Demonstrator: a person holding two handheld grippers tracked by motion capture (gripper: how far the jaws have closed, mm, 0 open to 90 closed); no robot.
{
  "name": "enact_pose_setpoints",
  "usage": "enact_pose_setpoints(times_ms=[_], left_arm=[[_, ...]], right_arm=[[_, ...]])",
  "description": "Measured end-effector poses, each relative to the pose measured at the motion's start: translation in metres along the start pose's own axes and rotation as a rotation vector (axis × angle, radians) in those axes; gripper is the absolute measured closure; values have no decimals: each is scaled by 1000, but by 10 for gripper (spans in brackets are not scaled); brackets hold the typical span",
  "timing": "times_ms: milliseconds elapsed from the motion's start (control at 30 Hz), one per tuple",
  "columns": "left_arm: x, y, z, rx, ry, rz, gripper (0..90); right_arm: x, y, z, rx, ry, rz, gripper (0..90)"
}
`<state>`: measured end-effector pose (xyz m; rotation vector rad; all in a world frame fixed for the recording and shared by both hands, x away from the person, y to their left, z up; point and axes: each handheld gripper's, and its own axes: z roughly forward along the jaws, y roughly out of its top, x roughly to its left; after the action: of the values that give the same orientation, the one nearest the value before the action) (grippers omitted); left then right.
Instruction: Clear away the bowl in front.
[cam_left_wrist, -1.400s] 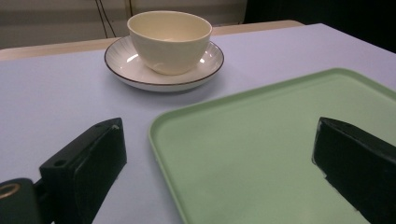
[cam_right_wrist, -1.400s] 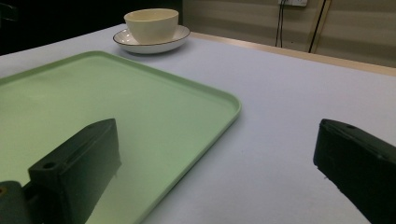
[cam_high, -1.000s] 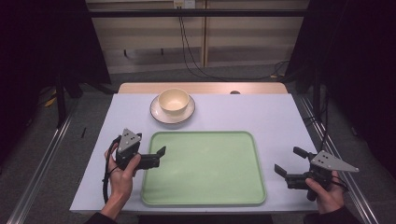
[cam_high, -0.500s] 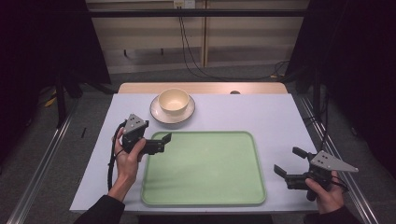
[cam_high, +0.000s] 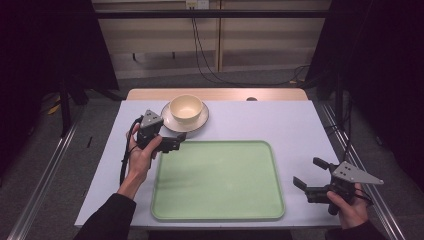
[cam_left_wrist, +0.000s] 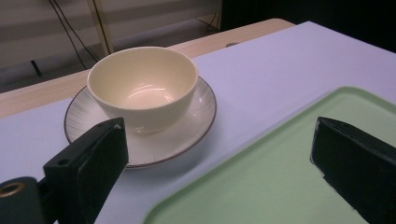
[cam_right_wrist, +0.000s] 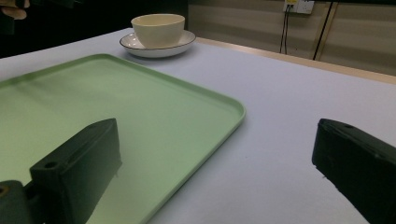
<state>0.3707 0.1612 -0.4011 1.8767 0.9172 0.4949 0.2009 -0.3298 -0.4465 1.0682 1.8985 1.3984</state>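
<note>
1. While the right gripper (cam_high: 309, 178) rests at the near right corner of the table (cam_high: 280, 120), held low in the person's hand off the right edge of the green tray (cam_high: 218, 180), it sits where it did a second ago; its jaws stand wide apart with nothing between them, and its own view looks along the tray's empty surface.

2. Nearer the middle, the tray lies flat and bare, with nothing set on it yet.

3. At the tray's far left corner, the left gripper (cam_high: 176, 142) is what has moved: over the last second it has climbed from the tray's left edge, partway down, up toward the far side of the table. Its jaws are spread wide and empty, pointing right and slightly forward.

4. Just beyond it, the cream bowl (cam_left_wrist: 142, 86) sits upright on the saucer (cam_left_wrist: 196, 123), near the far edge of the table and left of centre. Bowl and saucer have not shifted. In the left gripper view the saucer's near rim lies close ahead of the left jaw, not touching it.

5. Judging from that advance, the reach for the bowl and saucer is under way but no grasp has begun; the likely aim is to bring them onto the tray.
</note>
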Motion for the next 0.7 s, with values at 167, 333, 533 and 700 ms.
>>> enact_pose_setpoints(times_ms=[167, 333, 533, 700], left_arm=[[11, 6, 11, 3, 28, -11, 56], [21, 10, 20, 17, 58, -14, 67], [35, 17, 32, 53, 87, -24, 73], [43, 19, 46, 71, 114, -37, 102]], right_arm=[[0, 0, 0, 9, -1, -7, 10], [0, 0, 0, 9, -1, -5, 10], [0, 0, 0, 6, 0, -5, 10], [0, 0, 0, 12, 1, -6, 15]])
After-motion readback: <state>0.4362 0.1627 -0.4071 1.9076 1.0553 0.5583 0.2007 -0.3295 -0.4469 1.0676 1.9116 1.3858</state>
